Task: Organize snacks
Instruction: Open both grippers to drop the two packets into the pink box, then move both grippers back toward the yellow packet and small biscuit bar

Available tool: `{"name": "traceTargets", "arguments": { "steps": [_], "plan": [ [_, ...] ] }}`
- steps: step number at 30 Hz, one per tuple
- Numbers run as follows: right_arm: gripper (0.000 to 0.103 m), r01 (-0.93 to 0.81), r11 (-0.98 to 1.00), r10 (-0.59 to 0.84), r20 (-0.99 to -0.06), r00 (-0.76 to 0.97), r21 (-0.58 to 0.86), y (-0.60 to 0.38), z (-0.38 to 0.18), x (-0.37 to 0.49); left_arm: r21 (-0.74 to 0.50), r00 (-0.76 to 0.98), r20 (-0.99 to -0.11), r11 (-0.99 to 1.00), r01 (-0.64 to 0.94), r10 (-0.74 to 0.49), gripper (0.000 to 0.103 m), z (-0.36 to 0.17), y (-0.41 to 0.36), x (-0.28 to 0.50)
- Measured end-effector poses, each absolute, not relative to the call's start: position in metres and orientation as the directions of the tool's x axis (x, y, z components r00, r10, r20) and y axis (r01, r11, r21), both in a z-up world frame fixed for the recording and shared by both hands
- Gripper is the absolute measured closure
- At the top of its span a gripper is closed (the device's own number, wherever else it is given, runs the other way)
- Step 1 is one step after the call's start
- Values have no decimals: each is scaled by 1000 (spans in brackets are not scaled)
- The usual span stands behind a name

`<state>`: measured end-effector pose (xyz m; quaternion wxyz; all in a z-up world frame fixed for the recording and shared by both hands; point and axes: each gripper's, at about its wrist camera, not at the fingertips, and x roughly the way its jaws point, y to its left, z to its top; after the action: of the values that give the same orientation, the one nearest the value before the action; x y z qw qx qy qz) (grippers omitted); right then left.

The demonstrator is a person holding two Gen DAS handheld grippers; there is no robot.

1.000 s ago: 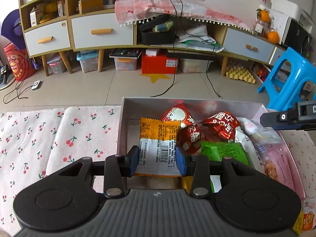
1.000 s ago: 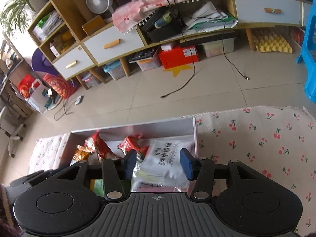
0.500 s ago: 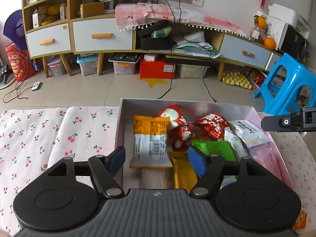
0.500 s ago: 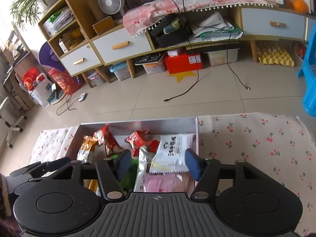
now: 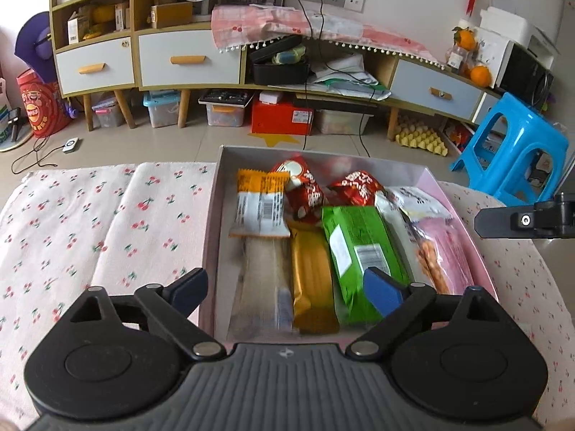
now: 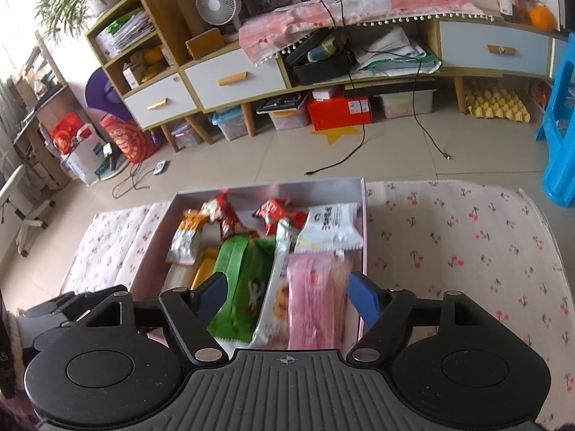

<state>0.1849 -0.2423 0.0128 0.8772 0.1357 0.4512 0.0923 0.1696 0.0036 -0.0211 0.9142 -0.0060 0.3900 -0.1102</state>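
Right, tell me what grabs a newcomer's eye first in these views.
The open box crammed with bright snack packets sits on the cherry-print cloth; a green packet lies in the middle, and an orange-and-white packet at the box's left. Both the left hand-held gripper and the right hand-held gripper hover over it with jaws spread, holding nothing.

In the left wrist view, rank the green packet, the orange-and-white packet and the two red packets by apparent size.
1. green packet, largest, though nearest the camera.
2. orange-and-white packet.
3. two red packets: alike, not ranked.
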Motion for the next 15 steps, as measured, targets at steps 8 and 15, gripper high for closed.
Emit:
{"name": "traceTargets", "arguments": {
  "steps": [8,15],
  "plan": [
    [22,-47,953,272,-780,563,298,-233,16,155,-83,675,-711,977,197,-197,4,-18,2,143],
    [22,-52,958,261,-789,557,281,-229,22,134,-59,667,-724,979,194,-175,2,-17,-1,124]
  ]
}}
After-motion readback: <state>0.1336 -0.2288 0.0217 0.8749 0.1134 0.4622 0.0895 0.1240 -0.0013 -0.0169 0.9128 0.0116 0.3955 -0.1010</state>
